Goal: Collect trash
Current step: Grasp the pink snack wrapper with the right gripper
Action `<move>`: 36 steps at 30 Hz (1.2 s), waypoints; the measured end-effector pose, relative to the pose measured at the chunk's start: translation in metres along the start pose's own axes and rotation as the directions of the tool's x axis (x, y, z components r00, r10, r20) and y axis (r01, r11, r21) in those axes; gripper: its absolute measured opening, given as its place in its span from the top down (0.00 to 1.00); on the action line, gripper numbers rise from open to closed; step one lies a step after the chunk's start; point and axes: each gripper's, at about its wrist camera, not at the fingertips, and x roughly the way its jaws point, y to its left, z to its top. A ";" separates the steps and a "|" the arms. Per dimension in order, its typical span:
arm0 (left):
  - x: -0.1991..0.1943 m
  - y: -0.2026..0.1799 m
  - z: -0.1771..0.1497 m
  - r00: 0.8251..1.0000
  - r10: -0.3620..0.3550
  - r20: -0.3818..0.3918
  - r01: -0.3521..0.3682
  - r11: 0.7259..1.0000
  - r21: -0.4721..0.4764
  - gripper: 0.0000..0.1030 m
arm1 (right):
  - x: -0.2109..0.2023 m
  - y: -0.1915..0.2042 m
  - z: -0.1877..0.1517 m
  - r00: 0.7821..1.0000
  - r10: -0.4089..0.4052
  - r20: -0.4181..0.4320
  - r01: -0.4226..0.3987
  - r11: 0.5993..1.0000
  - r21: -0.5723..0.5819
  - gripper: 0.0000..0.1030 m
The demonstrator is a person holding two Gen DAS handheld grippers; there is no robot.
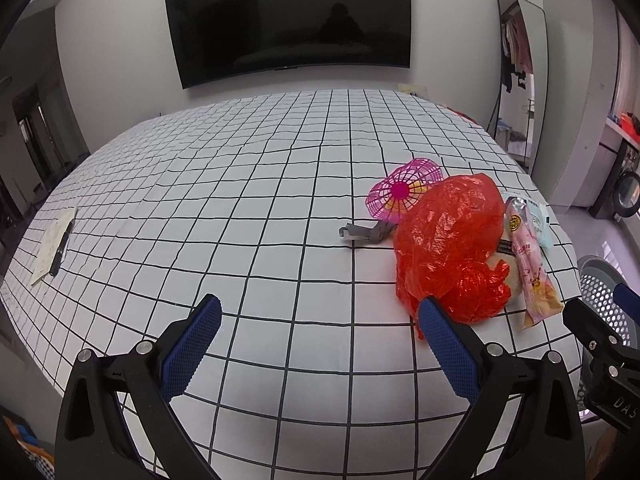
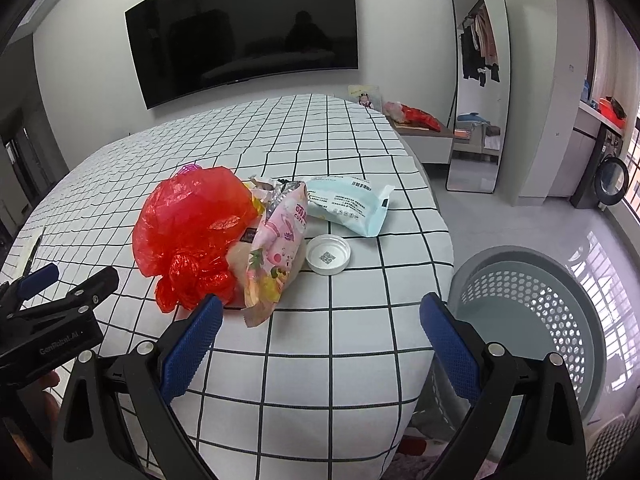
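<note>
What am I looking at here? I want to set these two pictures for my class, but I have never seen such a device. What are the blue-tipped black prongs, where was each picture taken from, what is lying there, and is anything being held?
No robot: a person holds a two-finger gripper in each hand, with a wide-angle camera on each looking along its fingers. One picture comes from the left gripper, the other from the right gripper. Both are open and hold nothing.

On the checked cloth lie a crumpled red plastic bag, a pink snack wrapper, a pale blue packet, a white lid and, in the left view, a pink mesh disc. A grey perforated basket stands beside the cloth's edge.
</note>
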 end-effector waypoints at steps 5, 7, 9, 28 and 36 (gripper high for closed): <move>0.006 0.006 0.004 1.000 0.004 0.002 -0.003 1.000 -0.003 0.06 | 0.020 0.006 0.012 0.999 -0.004 -0.035 0.004 1.000 -0.021 0.08; 0.006 0.008 0.004 1.000 0.008 0.012 -0.008 1.000 -0.007 0.06 | 0.028 0.007 0.016 0.999 -0.011 -0.048 0.009 1.000 -0.026 0.09; 0.008 0.010 0.005 1.000 0.016 0.013 -0.016 1.000 -0.007 0.06 | 0.035 0.009 0.019 0.998 -0.012 -0.062 0.010 0.999 -0.033 0.09; 0.016 0.003 0.006 1.000 0.001 -0.011 -0.001 1.000 0.023 0.06 | 0.056 0.022 0.029 0.994 0.008 -0.106 -0.018 0.995 -0.094 0.39; 0.012 -0.009 0.004 1.000 -0.023 -0.008 0.023 0.999 0.045 0.06 | 0.044 0.025 0.025 0.995 0.036 -0.089 -0.046 0.993 -0.111 0.70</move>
